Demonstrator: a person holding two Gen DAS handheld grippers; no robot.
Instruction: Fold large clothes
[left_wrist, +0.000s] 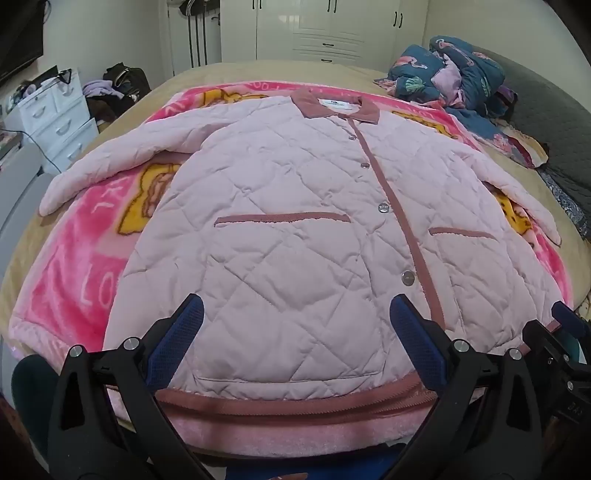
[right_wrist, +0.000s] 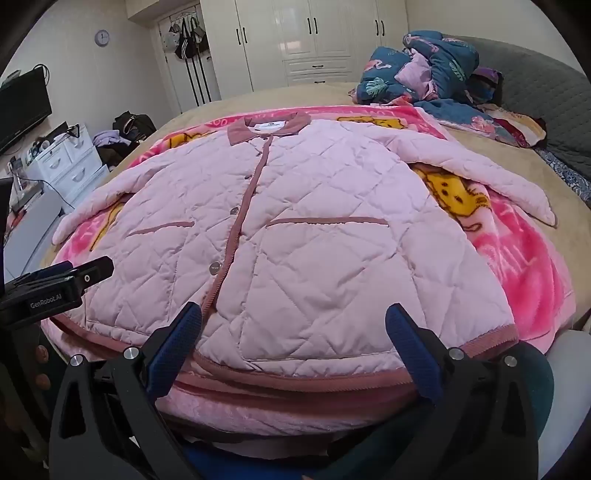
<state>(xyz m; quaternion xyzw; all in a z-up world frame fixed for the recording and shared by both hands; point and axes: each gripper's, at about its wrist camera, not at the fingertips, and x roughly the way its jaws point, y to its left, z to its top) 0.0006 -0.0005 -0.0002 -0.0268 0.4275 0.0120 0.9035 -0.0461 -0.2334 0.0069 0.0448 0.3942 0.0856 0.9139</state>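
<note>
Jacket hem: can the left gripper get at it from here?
Probably yes. The left gripper is open above the jacket hem, nothing lies between them, and the right gripper is off to the side.

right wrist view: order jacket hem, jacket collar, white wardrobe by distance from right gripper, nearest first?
From the right gripper:
1. Jacket hem, just under the open fingertips.
2. Jacket collar, mid-bed, left of centre.
3. White wardrobe, against the far wall beyond the bed.

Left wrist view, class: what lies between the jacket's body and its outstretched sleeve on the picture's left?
The bright pink cartoon blanket shows between jacket and sleeve, in the left wrist view.
</note>
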